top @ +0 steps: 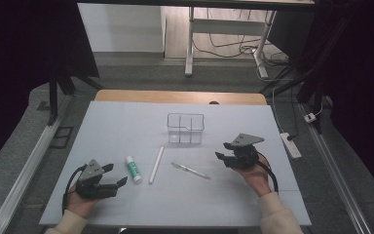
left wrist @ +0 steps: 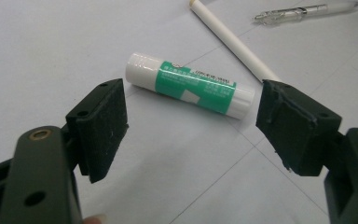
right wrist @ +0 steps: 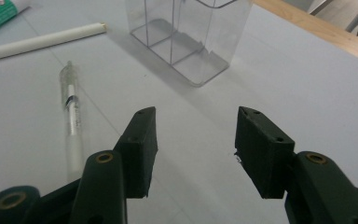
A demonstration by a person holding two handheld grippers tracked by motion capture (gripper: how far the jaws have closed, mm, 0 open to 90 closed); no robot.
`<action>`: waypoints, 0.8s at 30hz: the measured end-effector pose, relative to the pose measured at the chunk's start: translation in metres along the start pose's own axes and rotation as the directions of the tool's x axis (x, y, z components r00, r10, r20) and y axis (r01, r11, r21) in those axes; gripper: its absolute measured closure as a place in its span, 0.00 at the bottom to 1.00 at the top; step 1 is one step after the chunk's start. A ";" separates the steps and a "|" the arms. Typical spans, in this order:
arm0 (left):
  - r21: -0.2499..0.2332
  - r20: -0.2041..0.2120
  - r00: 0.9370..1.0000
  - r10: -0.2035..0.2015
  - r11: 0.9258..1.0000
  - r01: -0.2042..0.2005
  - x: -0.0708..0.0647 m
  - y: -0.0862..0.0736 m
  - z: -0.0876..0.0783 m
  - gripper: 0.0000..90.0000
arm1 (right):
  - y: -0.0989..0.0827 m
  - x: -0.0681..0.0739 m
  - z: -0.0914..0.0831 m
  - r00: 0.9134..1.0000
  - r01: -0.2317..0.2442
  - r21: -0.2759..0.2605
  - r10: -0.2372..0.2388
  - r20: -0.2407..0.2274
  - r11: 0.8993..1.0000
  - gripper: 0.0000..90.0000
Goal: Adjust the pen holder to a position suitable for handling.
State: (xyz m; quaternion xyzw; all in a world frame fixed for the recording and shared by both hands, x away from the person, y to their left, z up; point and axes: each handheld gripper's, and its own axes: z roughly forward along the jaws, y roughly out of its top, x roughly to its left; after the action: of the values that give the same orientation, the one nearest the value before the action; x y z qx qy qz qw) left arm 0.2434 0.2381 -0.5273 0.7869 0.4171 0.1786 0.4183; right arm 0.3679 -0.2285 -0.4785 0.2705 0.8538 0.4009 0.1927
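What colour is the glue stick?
The glue stick is white with a green label. It shows best in the left gripper view.

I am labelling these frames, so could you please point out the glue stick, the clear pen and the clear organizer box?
glue stick (left wrist: 191,84): left gripper view, green label.
clear pen (right wrist: 72,116): right gripper view, barrel.
clear organizer box (top: 185,127): high view, front wall.

**Four items laid out on the bench**

A glue stick (top: 133,169) with a white body and green label lies flat at the near left. Just to its right lies a long white rod (top: 156,165), angled slightly. Further right lies a clear pen (top: 191,170), set diagonally. Beyond them, toward the far middle, a clear plastic organizer (top: 185,128) with divided compartments stands upright and empty.
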 end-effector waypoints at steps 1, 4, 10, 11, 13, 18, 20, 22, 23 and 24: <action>0.001 0.000 1.000 0.000 1.000 0.000 0.000 0.000 0.000 0.28 | 0.000 0.000 -0.001 1.000 0.005 0.010 -0.005 -0.002 1.000 0.53; -0.001 0.003 1.000 0.000 1.000 0.000 0.001 0.000 0.001 0.28 | 0.000 0.002 -0.005 1.000 0.013 0.016 -0.013 -0.010 1.000 0.52; 0.002 0.009 1.000 0.010 1.000 -0.010 0.000 0.003 0.004 0.28 | 0.001 0.004 -0.012 0.999 0.015 0.043 -0.013 -0.037 0.999 0.50; 0.002 0.010 1.000 0.013 1.000 -0.013 -0.001 0.003 0.004 0.28 | 0.001 0.005 -0.012 0.999 0.017 0.049 -0.015 -0.042 0.999 0.49; 0.001 0.012 1.000 0.012 1.000 -0.012 0.000 0.003 0.004 0.28 | 0.002 0.007 -0.013 0.998 0.026 0.073 -0.022 -0.058 0.997 0.48; 0.007 0.007 1.000 0.014 1.000 -0.014 -0.001 0.002 0.005 0.28 | 0.006 0.010 -0.013 0.997 0.031 0.107 -0.023 -0.073 0.994 0.46; 0.008 0.006 1.000 0.015 1.000 -0.015 -0.001 0.002 0.004 0.28 | 0.007 0.011 -0.012 0.996 0.027 0.115 -0.017 -0.084 0.993 0.46; 0.008 0.005 1.000 0.018 1.000 -0.018 -0.002 0.002 0.004 0.28 | 0.008 0.012 -0.011 0.996 0.027 0.125 -0.015 -0.093 0.992 0.46; 0.008 0.005 1.000 0.018 1.000 -0.018 -0.002 0.002 0.004 0.28 | 0.009 0.013 -0.010 0.995 0.029 0.130 -0.016 -0.099 0.991 0.46; 0.008 0.006 1.000 0.017 1.000 -0.017 -0.002 0.002 0.003 0.28 | 0.010 0.015 -0.010 0.994 0.033 0.135 -0.019 -0.104 0.990 0.46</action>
State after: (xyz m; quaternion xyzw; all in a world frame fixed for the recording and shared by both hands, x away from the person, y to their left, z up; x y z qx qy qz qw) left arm 0.2454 0.2340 -0.5276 0.7927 0.4098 0.1782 0.4146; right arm 0.3543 -0.2194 -0.4664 0.2507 0.8915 0.3525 0.1348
